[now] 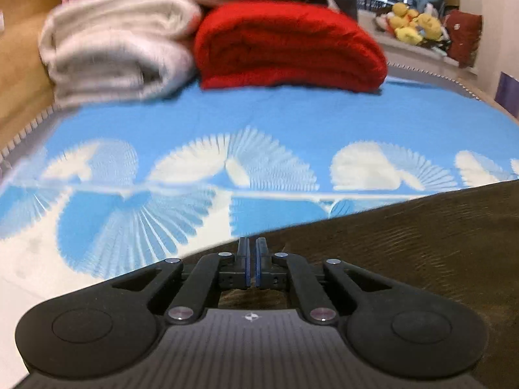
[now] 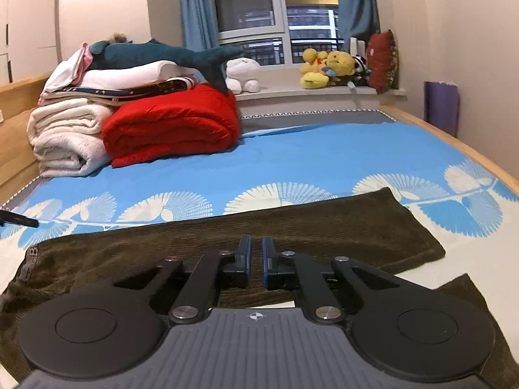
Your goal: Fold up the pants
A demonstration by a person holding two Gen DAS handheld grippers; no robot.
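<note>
Dark olive-brown corduroy pants (image 2: pixel 292 227) lie flat on the blue and white bed sheet (image 2: pixel 292 162), waistband at the left, one leg stretching right, the other leg nearer under my right gripper. My right gripper (image 2: pixel 256 249) hovers over the pants, fingers nearly together with a narrow gap, nothing between them. In the left wrist view the pants (image 1: pixel 421 243) fill the lower right. My left gripper (image 1: pixel 252 249) is over their edge, fingers nearly closed, nothing seen between them.
A folded red blanket (image 2: pixel 172 126) and a stack of white blankets (image 2: pixel 65 139) with a plush shark (image 2: pixel 162 55) sit at the bed's far left. Plush toys (image 2: pixel 327 68) line the windowsill. A wooden bed frame (image 2: pixel 454 142) runs along the right.
</note>
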